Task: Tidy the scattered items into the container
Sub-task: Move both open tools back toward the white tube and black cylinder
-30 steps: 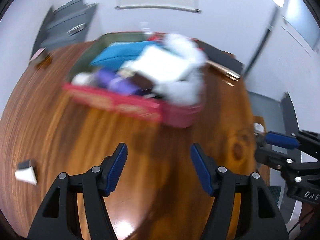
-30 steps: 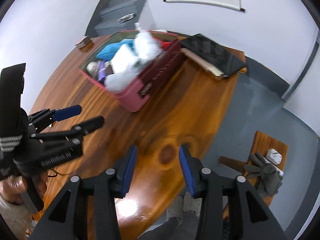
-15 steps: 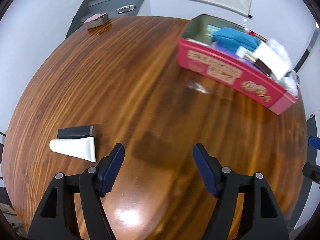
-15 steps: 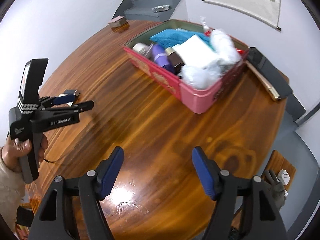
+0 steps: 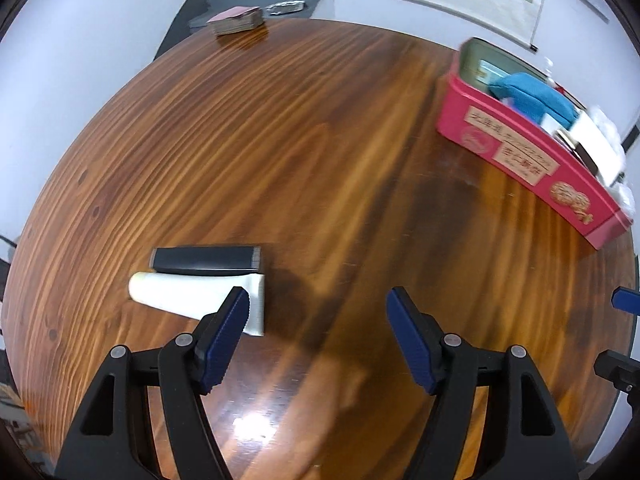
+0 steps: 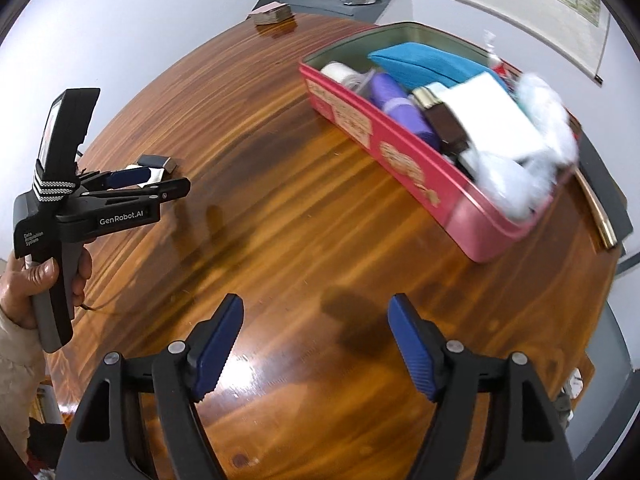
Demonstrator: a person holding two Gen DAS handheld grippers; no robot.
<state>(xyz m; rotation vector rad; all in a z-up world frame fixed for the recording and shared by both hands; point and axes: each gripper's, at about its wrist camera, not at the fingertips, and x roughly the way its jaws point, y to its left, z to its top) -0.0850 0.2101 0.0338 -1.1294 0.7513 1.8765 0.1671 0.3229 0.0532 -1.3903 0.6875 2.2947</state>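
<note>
Left wrist view: the white tube (image 5: 188, 294) is seen lying flat on the wooden table (image 5: 280, 140), touching the dark tube (image 5: 206, 259) on its far side, both well apart from the pink tin (image 5: 532, 168). The left gripper (image 5: 318, 312) is held spread and empty, one pad hanging over the white tube's crimped end. The tube is judged light, soft and a little slippery, so it is best pinched across its flat body near that crimp, not at the round cap. The right gripper (image 6: 316, 324) is opening, with nothing between its jaws. Only in the right wrist view are the tin's crowded contents shown, together with the hand (image 6: 28, 280) carrying the left gripper; the tubes are almost hidden there.
</note>
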